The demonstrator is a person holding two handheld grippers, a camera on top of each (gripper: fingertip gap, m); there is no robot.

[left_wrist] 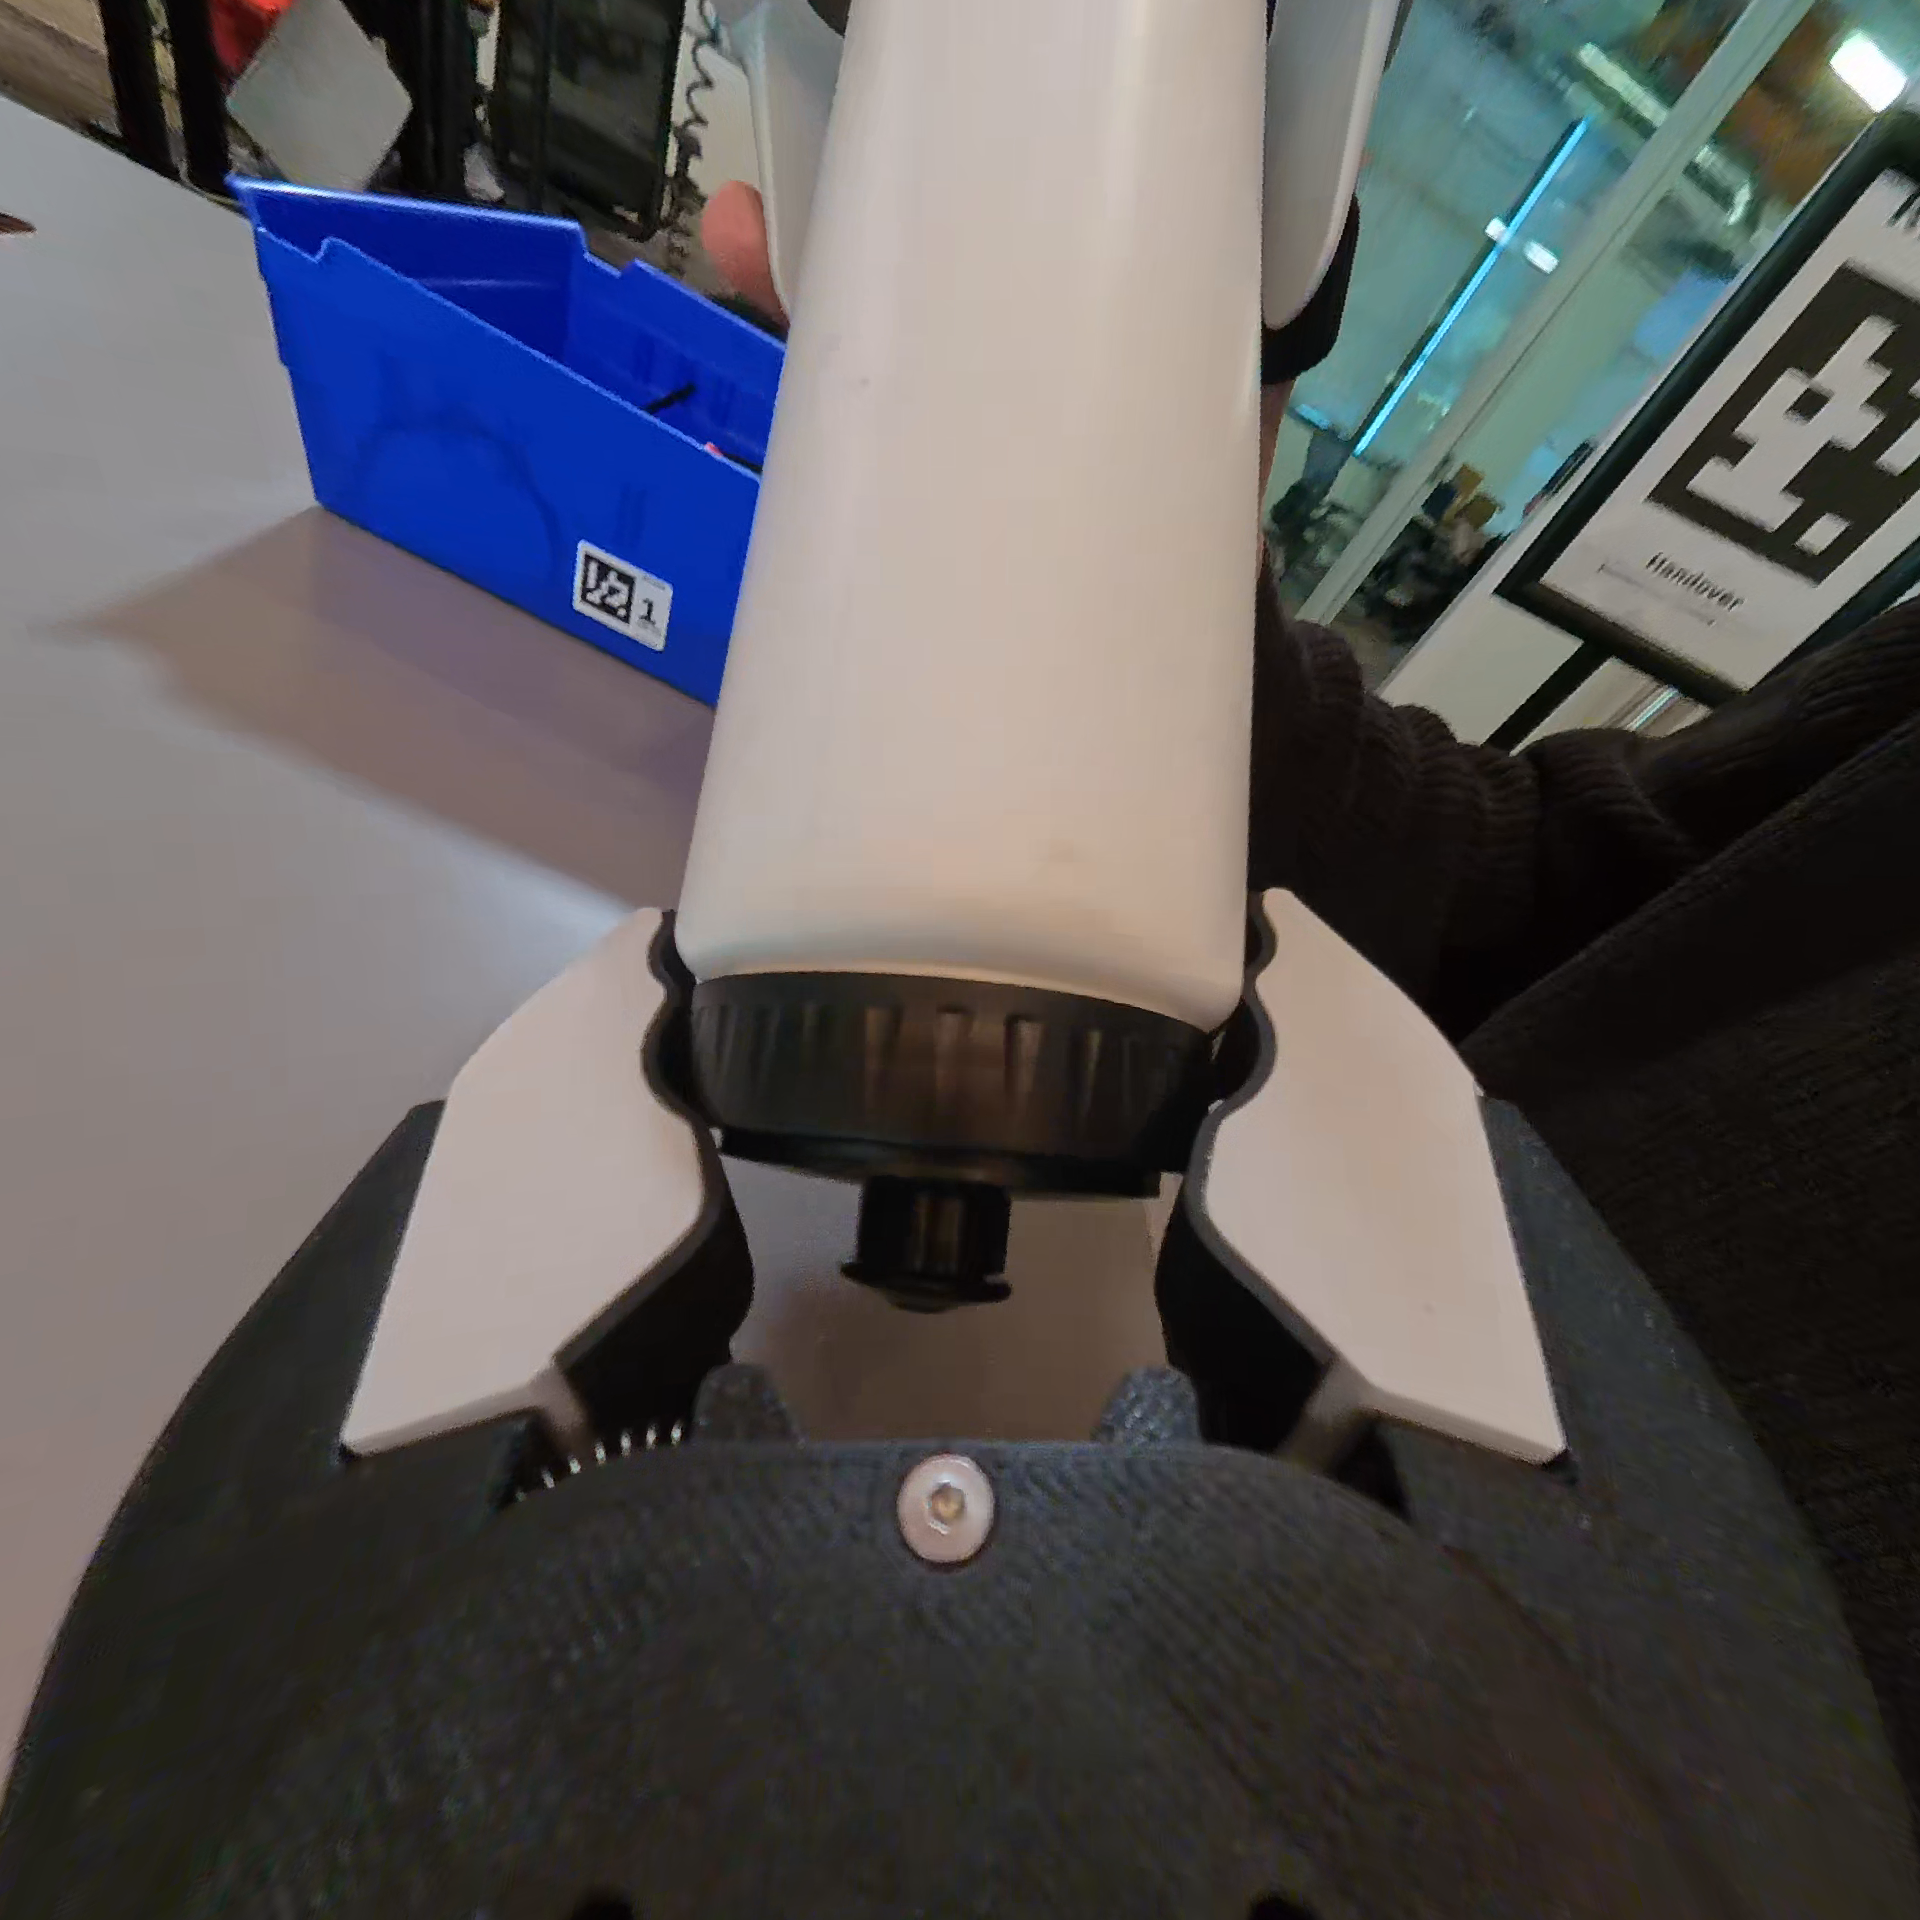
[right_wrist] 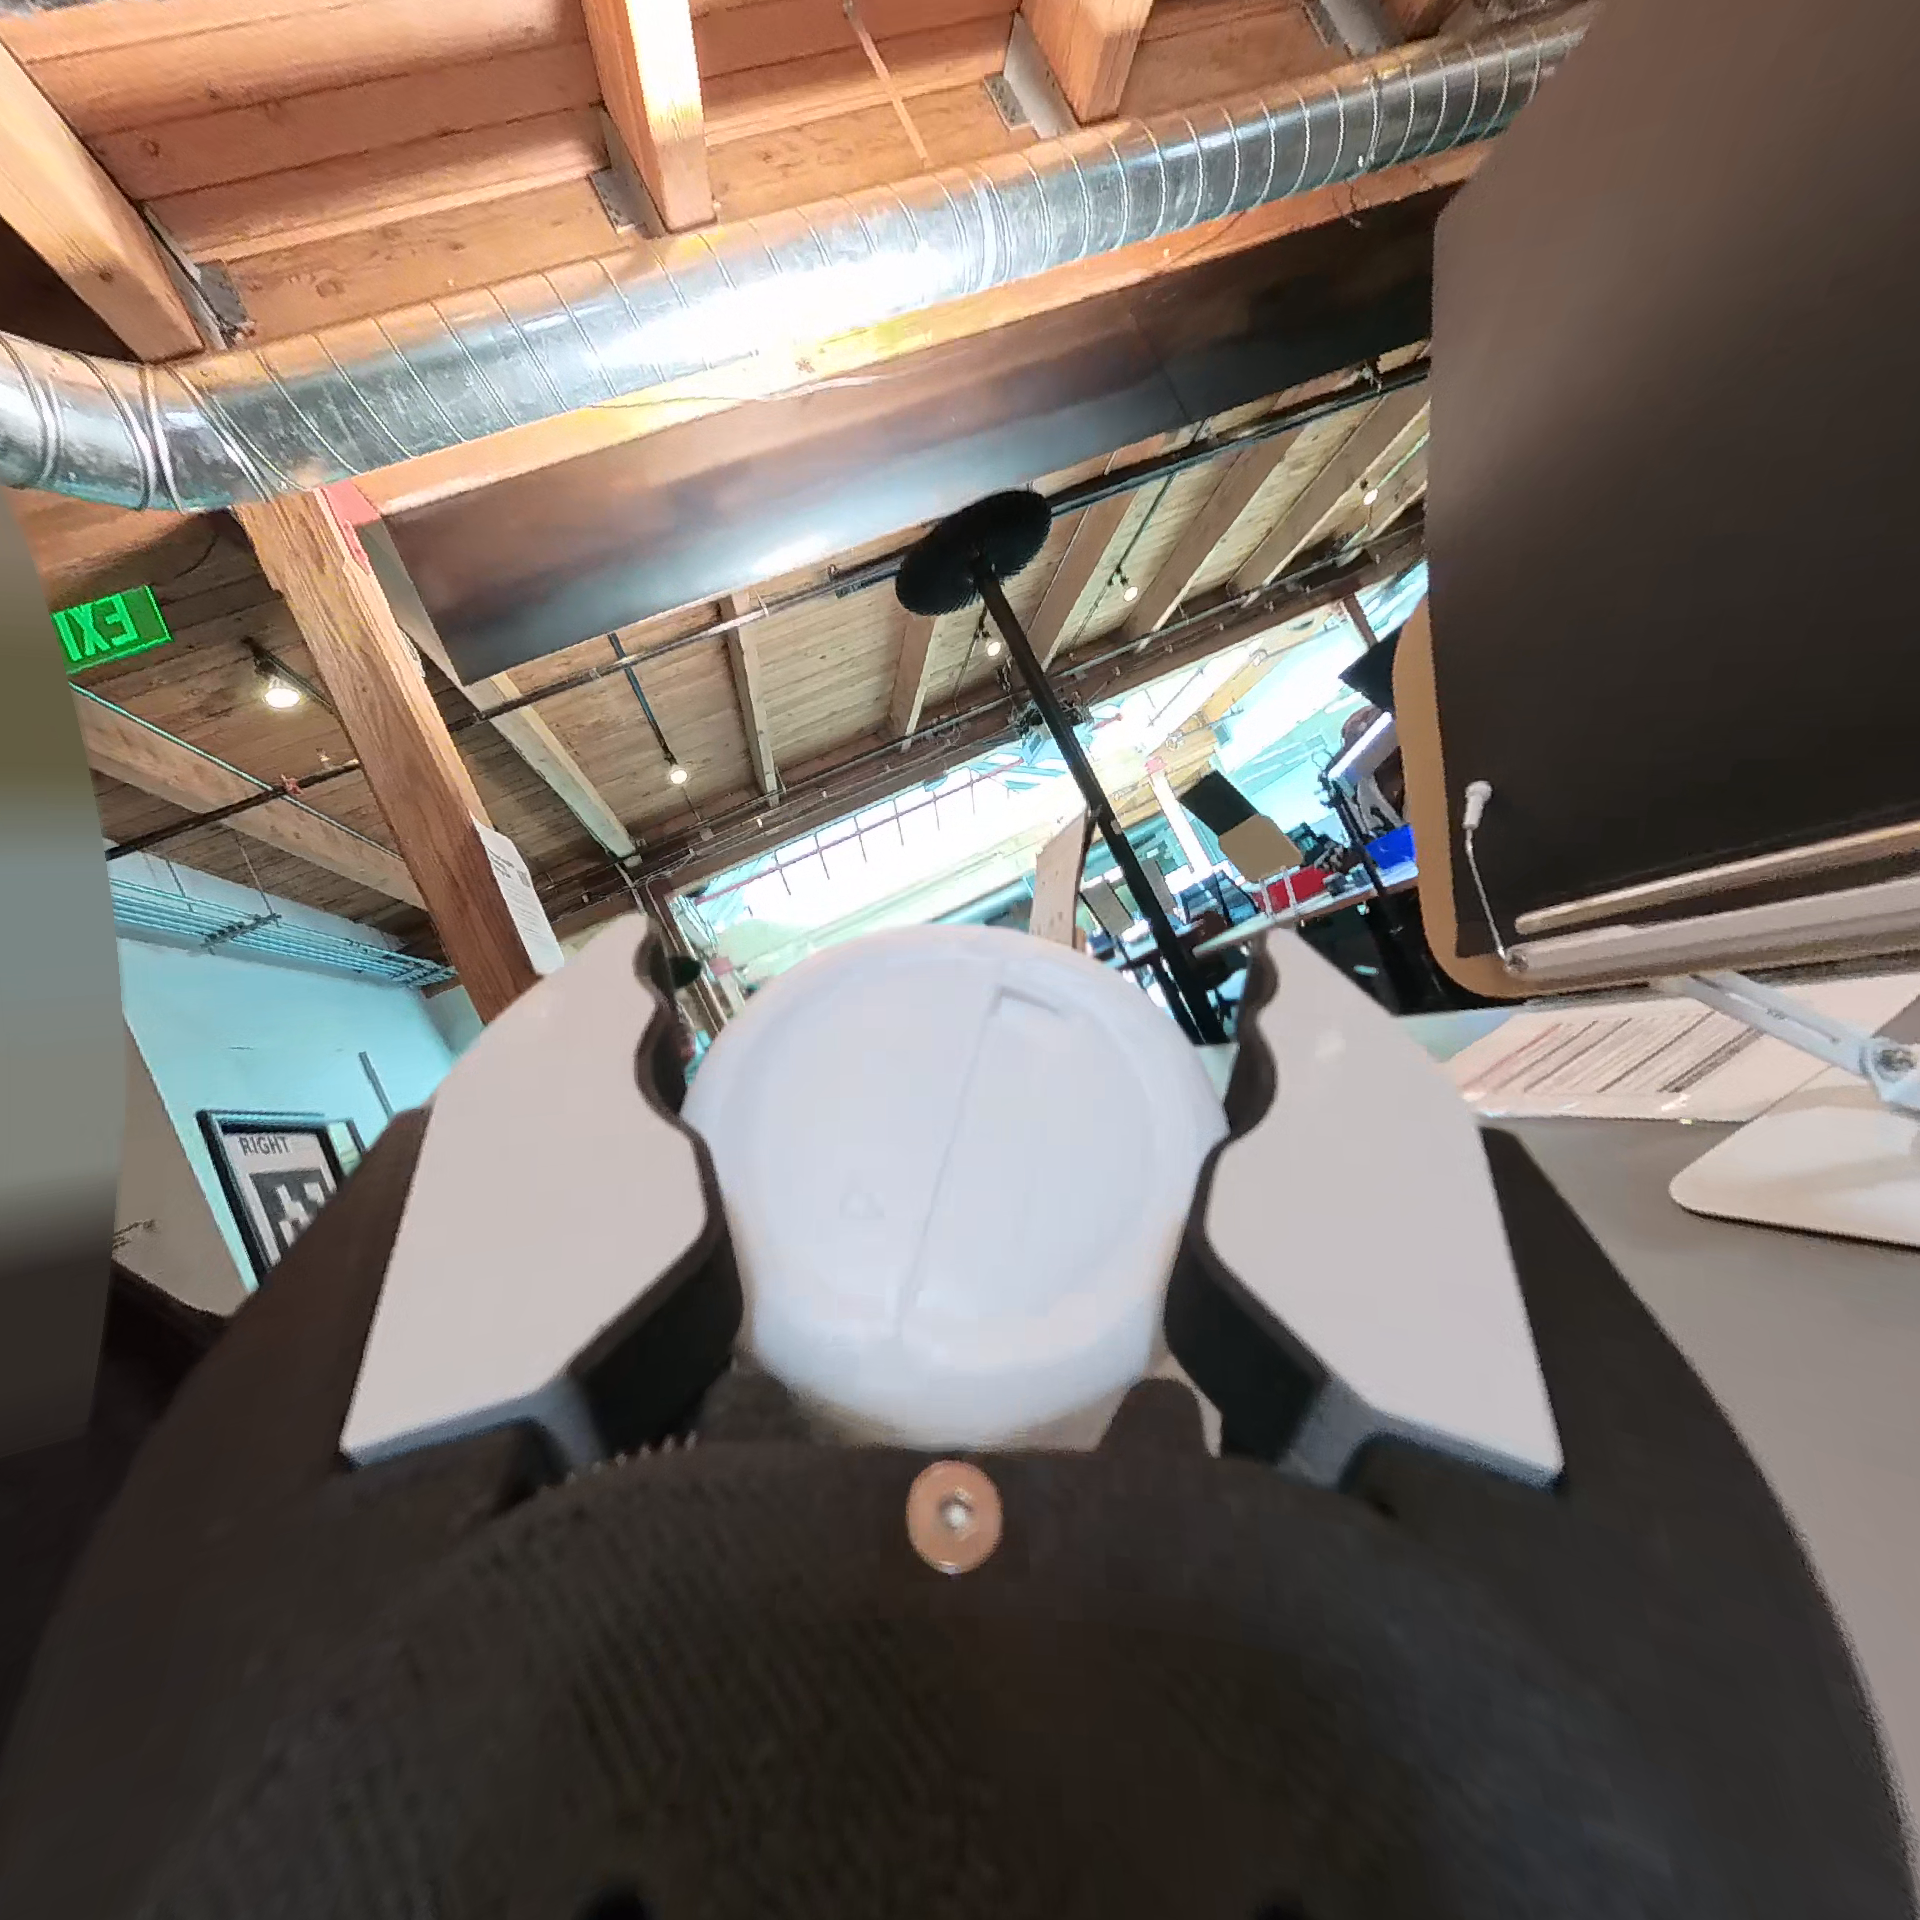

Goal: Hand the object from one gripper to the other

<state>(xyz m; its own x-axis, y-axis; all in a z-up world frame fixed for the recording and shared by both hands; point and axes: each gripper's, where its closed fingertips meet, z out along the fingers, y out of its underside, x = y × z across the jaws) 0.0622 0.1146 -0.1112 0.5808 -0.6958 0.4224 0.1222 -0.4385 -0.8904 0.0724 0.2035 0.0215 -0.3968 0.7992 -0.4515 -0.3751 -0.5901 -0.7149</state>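
Nearest us, the left gripper (left_wrist: 951, 1023) clamps the ribbed black cap (left_wrist: 940, 1060) of a white bottle (left_wrist: 997, 520), its jaws closed against the cap's sides. The bottle runs away from us to the right gripper (left_wrist: 1039, 156), whose white fingers (left_wrist: 1314, 156) flank its far end. In the right wrist view, we see the right gripper (right_wrist: 951, 1023) closed on the bottle's white base (right_wrist: 951, 1174). The bottle hangs above the grey desk (left_wrist: 208, 831). Farther off, a blue bin (left_wrist: 499, 416) stands on the desk.
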